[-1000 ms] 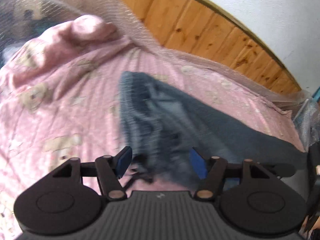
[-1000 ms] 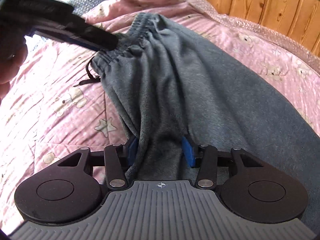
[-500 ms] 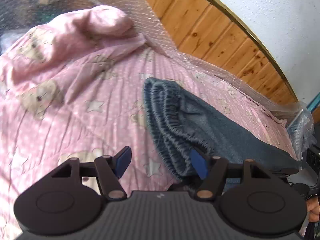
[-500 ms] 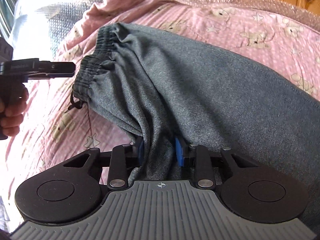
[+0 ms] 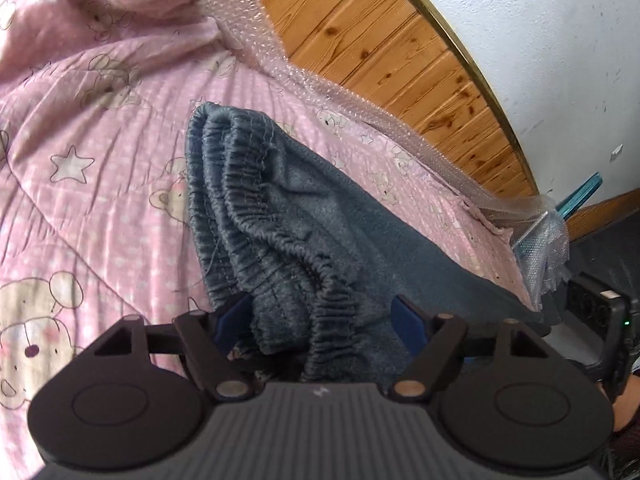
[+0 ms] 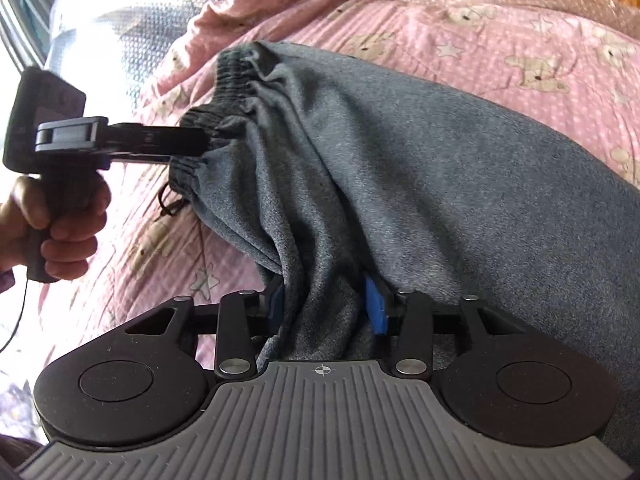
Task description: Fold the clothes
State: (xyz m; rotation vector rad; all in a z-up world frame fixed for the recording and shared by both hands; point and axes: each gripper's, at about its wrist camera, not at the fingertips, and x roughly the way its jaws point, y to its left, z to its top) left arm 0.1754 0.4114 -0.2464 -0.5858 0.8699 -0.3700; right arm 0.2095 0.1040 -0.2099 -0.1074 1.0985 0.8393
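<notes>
Dark grey sweatpants (image 5: pixel 304 216) with an elastic waistband lie on a pink bedspread (image 5: pixel 100 160). My left gripper (image 5: pixel 320 320) is open, its blue pads on either side of the bunched waistband. In the right wrist view the left gripper (image 6: pixel 192 140) reaches the waistband edge from the left. My right gripper (image 6: pixel 326 304) is shut on a gathered fold of the sweatpants (image 6: pixel 400 168), which runs up between its pads.
The bedspread (image 6: pixel 520 40) has bear and star prints. Bubble wrap (image 5: pixel 304 76) lines the wooden headboard (image 5: pixel 380 40) at the back. A white wall stands beyond. A bunched pink pillow or quilt (image 5: pixel 80 12) lies at the far left.
My left gripper let go of the pants, drew back, and now has moved forward around the waistband again. My right gripper kept its hold and the view shifted left.
</notes>
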